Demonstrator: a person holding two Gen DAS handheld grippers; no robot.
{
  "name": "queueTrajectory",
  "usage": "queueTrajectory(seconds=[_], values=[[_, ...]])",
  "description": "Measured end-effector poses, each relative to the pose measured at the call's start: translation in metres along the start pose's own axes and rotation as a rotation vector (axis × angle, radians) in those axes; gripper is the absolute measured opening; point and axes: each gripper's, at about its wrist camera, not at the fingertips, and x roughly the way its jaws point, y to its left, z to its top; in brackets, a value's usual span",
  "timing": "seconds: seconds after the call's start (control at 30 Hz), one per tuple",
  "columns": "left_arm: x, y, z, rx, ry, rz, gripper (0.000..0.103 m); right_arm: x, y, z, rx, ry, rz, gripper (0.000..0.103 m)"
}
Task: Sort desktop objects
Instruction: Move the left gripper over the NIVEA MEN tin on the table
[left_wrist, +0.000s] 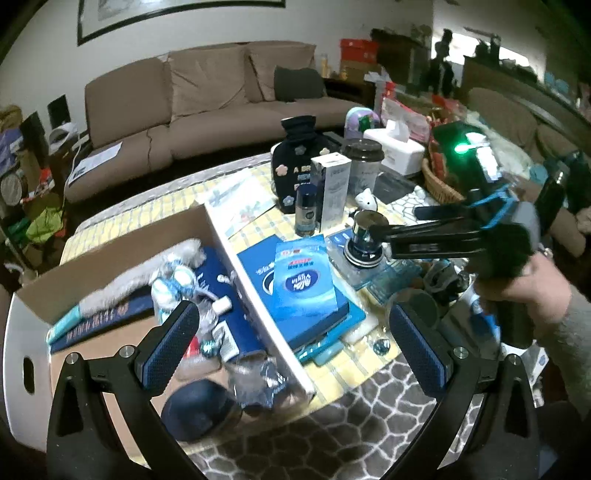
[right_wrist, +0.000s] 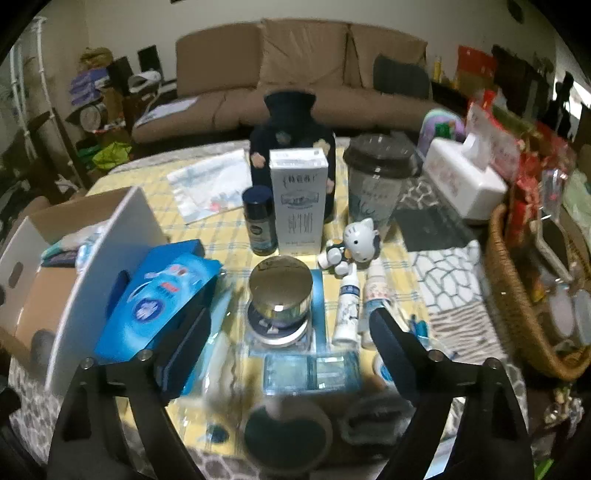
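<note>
Currently: left gripper (left_wrist: 291, 345) fingers spread wide, nothing between, over cardboard box (left_wrist: 110, 243) edge, right gripper (right_wrist: 290, 345) fingers apart either side of gold-lidded jar (right_wrist: 280, 293) w/o touching, jar on yellow check cloth (right_wrist: 155, 192), blue packet (right_wrist: 162, 302) beside box, milk carton (right_wrist: 298, 201) upright behind.

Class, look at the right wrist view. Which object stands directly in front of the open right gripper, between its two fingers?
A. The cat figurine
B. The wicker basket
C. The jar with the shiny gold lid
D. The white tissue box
C: the jar with the shiny gold lid sits centred ahead of the open right gripper, while the cat figurine stands farther back and to the right.
</note>
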Motion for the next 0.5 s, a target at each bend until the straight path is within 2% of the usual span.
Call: queueTrajectory(seconds=[0.13,0.23,0.33,0.5], values=[[0.011,-0.001,0.007,0.027,0.015,-0.010,0.103,0.025,-0.003,0.006,0.007,0.021,-0.006,0.081],[0.018,-0.005,0.011,0.050,0.027,-0.020,0.103,0.037,-0.003,0.010,0.005,0.049,0.001,0.071],[0.023,-0.011,0.015,0.076,0.042,-0.030,0.103,0.046,-0.004,0.010,0.008,0.077,0.025,0.051],[0.035,-0.024,0.022,0.108,0.084,-0.031,0.103,0.043,-0.008,0.010,0.019,0.078,0.027,0.049]])
